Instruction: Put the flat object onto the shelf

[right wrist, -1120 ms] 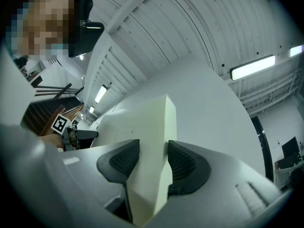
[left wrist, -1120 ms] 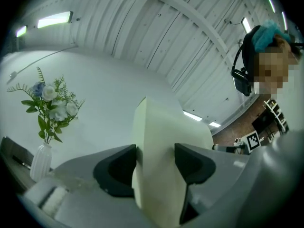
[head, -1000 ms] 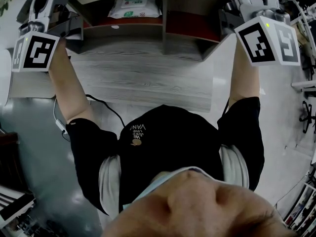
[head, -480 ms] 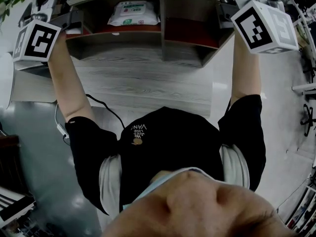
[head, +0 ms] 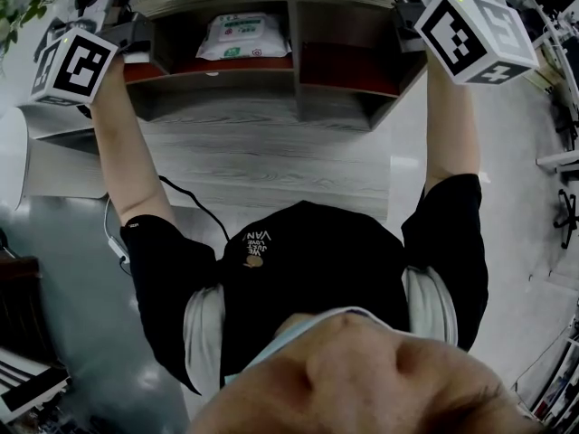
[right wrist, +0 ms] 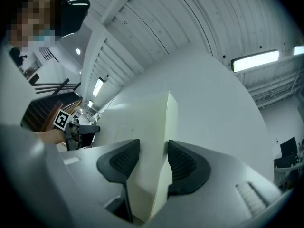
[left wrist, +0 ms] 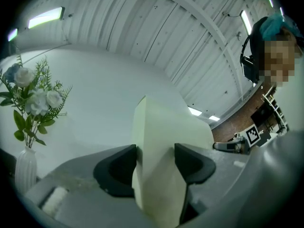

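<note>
Over shelf (head: 297, 70), left hand-held gripper (left wrist: 155, 158) and right hand-held gripper (right wrist: 154, 158) clamp cream board (left wrist: 166, 127) ends; next likely lower it level.

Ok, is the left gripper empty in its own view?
No, the left gripper is clamped on the edge of the cream flat board, which stands between its jaws.

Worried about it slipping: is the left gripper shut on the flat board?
Shut: on the left gripper, both pads press the cream board between them.
</note>
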Action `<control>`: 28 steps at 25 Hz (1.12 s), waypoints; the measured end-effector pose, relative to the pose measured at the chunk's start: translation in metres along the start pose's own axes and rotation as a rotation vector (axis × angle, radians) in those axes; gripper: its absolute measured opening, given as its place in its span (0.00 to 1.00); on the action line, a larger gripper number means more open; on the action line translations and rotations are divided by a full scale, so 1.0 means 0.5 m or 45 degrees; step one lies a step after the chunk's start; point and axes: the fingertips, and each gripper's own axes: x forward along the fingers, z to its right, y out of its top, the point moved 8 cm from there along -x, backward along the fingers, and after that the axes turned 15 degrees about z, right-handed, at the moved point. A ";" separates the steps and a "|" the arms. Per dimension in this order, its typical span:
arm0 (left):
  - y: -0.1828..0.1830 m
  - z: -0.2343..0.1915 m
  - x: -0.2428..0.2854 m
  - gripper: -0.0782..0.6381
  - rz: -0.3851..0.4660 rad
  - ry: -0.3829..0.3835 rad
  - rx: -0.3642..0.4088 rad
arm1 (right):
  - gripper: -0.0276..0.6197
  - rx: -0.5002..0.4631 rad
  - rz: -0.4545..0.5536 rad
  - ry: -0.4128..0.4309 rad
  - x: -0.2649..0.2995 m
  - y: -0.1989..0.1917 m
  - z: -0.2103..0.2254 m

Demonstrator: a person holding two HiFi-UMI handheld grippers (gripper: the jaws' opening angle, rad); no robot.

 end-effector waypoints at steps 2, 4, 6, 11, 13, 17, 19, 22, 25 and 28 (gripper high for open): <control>-0.007 -0.005 0.006 0.47 -0.016 -0.005 0.008 | 0.32 0.003 -0.025 -0.001 0.003 -0.008 0.006; -0.017 -0.009 0.011 0.47 -0.032 -0.008 0.004 | 0.32 0.004 -0.049 -0.003 0.006 -0.017 0.011; -0.027 -0.012 0.014 0.47 -0.052 -0.007 -0.009 | 0.32 0.002 -0.072 -0.001 0.010 -0.026 0.015; -0.047 -0.027 0.020 0.47 -0.079 -0.005 -0.018 | 0.32 0.003 -0.114 0.005 0.022 -0.044 0.022; -0.057 -0.034 0.022 0.47 -0.087 -0.003 -0.026 | 0.32 0.001 -0.124 0.004 0.026 -0.050 0.024; -0.074 -0.047 0.026 0.47 -0.106 0.000 -0.040 | 0.32 0.000 -0.141 0.002 0.033 -0.060 0.027; -0.079 -0.051 0.027 0.47 -0.106 0.002 -0.050 | 0.32 0.002 -0.141 0.000 0.035 -0.062 0.028; -0.082 -0.054 0.031 0.47 -0.098 0.003 -0.061 | 0.32 0.001 -0.138 -0.001 0.038 -0.061 0.031; -0.084 -0.058 0.038 0.47 -0.095 -0.002 -0.064 | 0.32 -0.001 -0.137 -0.007 0.040 -0.060 0.033; -0.089 -0.064 0.043 0.47 -0.094 -0.004 -0.067 | 0.32 -0.004 -0.134 -0.010 0.041 -0.062 0.033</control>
